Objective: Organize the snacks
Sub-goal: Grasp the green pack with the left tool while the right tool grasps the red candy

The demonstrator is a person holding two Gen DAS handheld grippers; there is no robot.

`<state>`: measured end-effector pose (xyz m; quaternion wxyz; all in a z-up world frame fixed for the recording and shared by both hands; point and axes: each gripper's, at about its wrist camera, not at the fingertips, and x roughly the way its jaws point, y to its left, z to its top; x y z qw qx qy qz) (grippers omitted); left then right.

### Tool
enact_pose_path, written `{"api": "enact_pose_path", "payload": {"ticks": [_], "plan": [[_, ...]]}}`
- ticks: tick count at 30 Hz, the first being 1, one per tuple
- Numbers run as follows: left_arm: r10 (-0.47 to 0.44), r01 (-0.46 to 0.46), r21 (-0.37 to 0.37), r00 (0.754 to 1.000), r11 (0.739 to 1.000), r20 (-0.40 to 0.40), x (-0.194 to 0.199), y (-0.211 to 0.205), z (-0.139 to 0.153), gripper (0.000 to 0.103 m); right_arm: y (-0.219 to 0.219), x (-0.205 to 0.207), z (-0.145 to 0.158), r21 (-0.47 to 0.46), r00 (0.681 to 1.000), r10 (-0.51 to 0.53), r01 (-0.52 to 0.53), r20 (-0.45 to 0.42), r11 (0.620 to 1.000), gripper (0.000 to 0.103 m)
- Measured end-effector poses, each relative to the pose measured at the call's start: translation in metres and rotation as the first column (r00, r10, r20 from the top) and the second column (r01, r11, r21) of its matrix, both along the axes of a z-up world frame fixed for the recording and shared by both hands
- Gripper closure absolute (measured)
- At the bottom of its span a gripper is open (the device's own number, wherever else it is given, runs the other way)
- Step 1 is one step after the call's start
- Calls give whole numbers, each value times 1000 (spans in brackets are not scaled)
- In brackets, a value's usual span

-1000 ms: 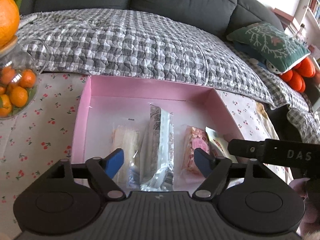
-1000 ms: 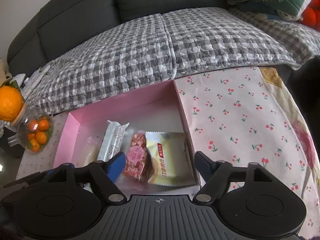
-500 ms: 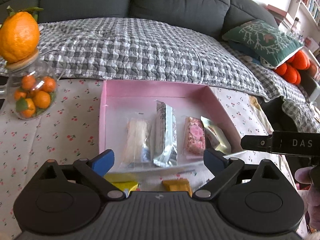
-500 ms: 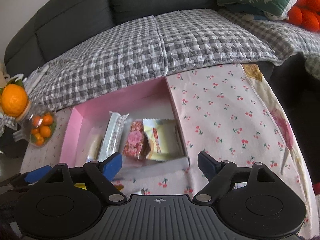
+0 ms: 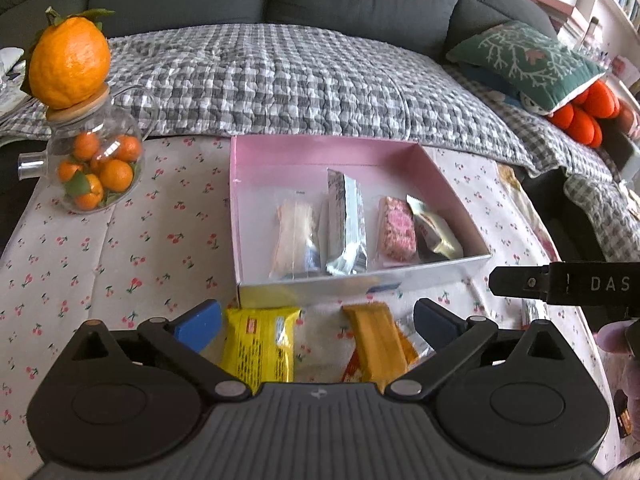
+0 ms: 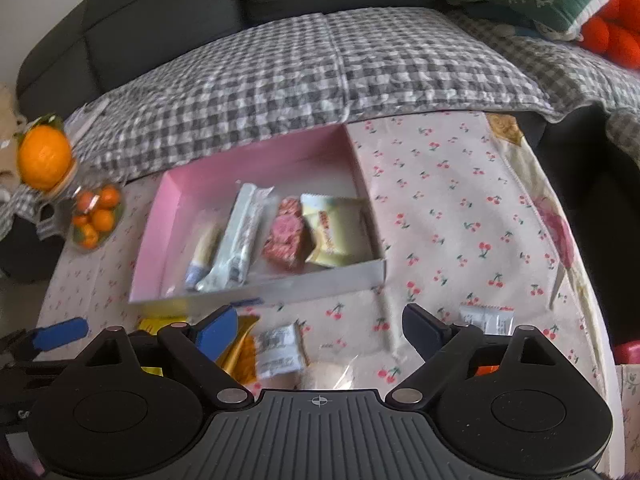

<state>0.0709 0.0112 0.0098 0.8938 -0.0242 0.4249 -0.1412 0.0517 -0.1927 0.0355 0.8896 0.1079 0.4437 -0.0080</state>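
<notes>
Snacks loose on the cherry-print tablecloth (image 5: 120, 248) just in front of the pink box (image 5: 236, 208): yellow packet (image 5: 260, 344), orange bar (image 5: 376, 344), white packet (image 6: 278, 350); likely light, crinkly, slippery film, best pinched across the middle; left gripper (image 5: 316, 320) and right gripper (image 6: 318, 324) both spread apart, empty; box's near wall needs clearing, room left behind the four snacks inside, open cloth to the right

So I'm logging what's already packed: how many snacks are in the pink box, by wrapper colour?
In the pink box:
Clear wrapper: 1
Silver wrapper: 1
Pink wrapper: 1
Pale yellow wrapper: 1
Total: 4
</notes>
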Motion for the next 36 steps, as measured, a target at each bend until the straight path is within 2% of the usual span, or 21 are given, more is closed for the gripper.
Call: {"api": "enact_pose_path", "payload": {"ticks": [14, 20, 28, 36], "plan": [[-70, 71, 83, 997, 994, -16, -29, 16, -17, 1, 23, -29, -18, -47, 991, 134, -134, -7, 990, 9], [-65, 67, 79, 997, 995, -37, -38, 32, -25, 1, 28, -41, -34, -38, 981, 185, -187, -48, 982, 9], [-102, 106, 92, 994, 990, -43, -50, 39, -31, 1, 23, -56, -37, -53, 980, 193, -196, -51, 979, 9], [-117, 126, 77, 987, 989, -108, -61, 52, -46, 1, 13, -62, -50, -60, 978, 186, -193, -98, 979, 9]]}}
